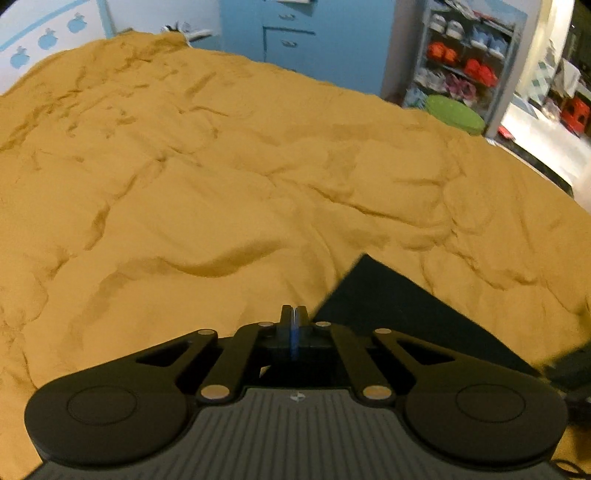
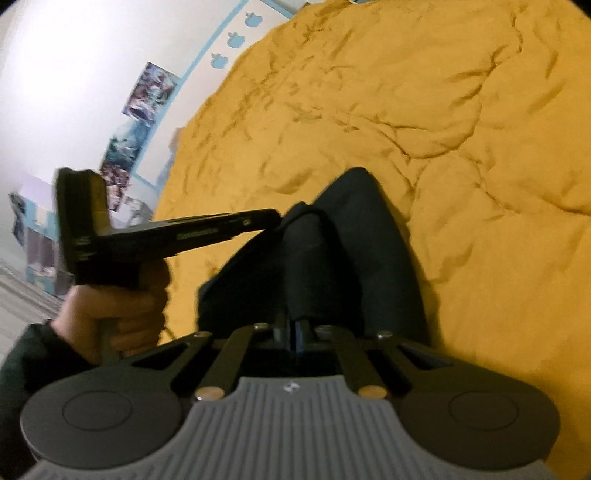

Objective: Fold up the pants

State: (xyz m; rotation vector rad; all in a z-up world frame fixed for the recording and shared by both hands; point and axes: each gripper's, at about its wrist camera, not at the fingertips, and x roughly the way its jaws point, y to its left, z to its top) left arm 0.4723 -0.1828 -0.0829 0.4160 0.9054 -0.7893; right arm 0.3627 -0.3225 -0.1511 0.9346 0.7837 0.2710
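Dark navy pants (image 2: 354,236) lie bunched on a mustard yellow bed cover (image 2: 461,147). My right gripper (image 2: 295,328) is shut on the near end of the pants, and the cloth rises straight out from between its fingers. My left gripper (image 1: 294,312) is shut, its fingers pressed together at the left edge of the pants (image 1: 391,306). In the right wrist view the left gripper (image 2: 277,218), held in a person's hand (image 2: 122,306), has its tip at a raised fold of the pants. How much cloth it pinches is hidden.
The wrinkled yellow bed cover (image 1: 221,166) fills most of both views. Beyond the bed stand a blue cabinet (image 1: 295,33), a shoe rack (image 1: 465,62) and a green round cushion (image 1: 454,112). A white wall with posters (image 2: 147,92) lies to the left.
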